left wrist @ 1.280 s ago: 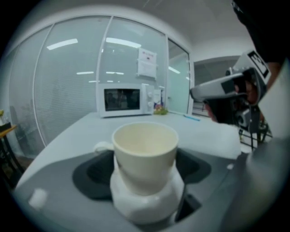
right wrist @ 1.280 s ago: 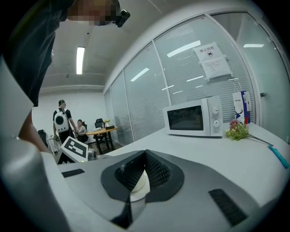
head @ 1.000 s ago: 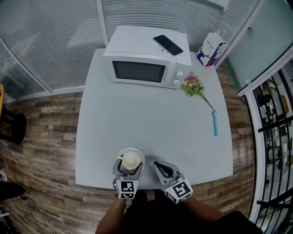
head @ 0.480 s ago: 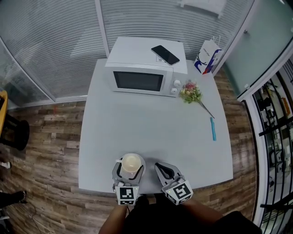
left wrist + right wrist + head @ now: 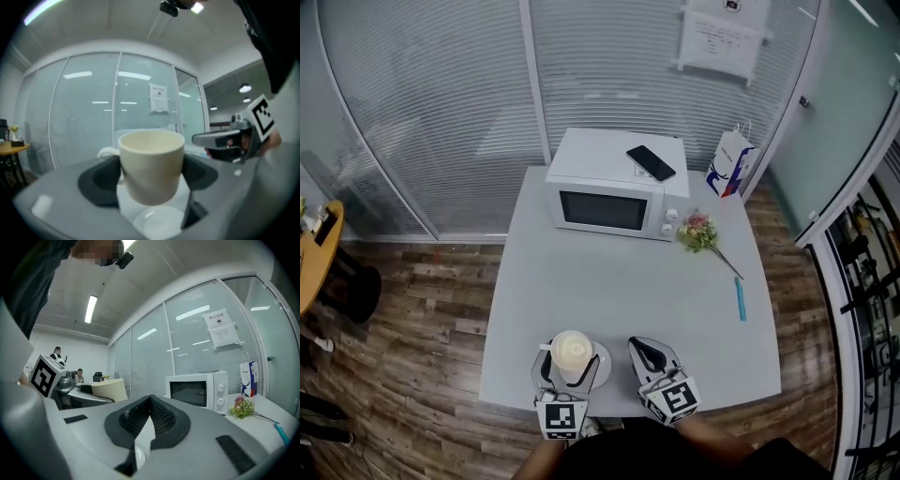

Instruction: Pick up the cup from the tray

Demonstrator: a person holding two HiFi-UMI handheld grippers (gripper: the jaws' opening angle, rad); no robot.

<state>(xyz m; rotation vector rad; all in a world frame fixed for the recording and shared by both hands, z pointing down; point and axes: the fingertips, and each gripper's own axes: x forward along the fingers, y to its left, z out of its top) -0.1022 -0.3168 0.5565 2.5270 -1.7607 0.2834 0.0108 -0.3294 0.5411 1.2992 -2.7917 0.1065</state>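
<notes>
A cream cup (image 5: 571,352) (image 5: 151,165) is held upright between the jaws of my left gripper (image 5: 569,367) (image 5: 150,174), lifted above a small white saucer-like tray (image 5: 598,357) (image 5: 157,221) at the table's front edge. The cup's handle (image 5: 107,152) points left in the left gripper view. My right gripper (image 5: 653,357) (image 5: 150,420) hovers just right of the tray, jaws shut with nothing between them. The cup (image 5: 109,389) shows at the left of the right gripper view.
A white microwave (image 5: 611,196) (image 5: 197,389) with a phone (image 5: 651,162) on top stands at the table's far side. A flower sprig (image 5: 701,233) (image 5: 243,408), a blue pen (image 5: 739,299) and a paper bag (image 5: 728,161) lie to the right. Glass walls surround the grey table (image 5: 628,281).
The cup has risen off the tray in my left gripper. The head view has tilted up, showing more of the room. The right gripper has stayed in place.
</notes>
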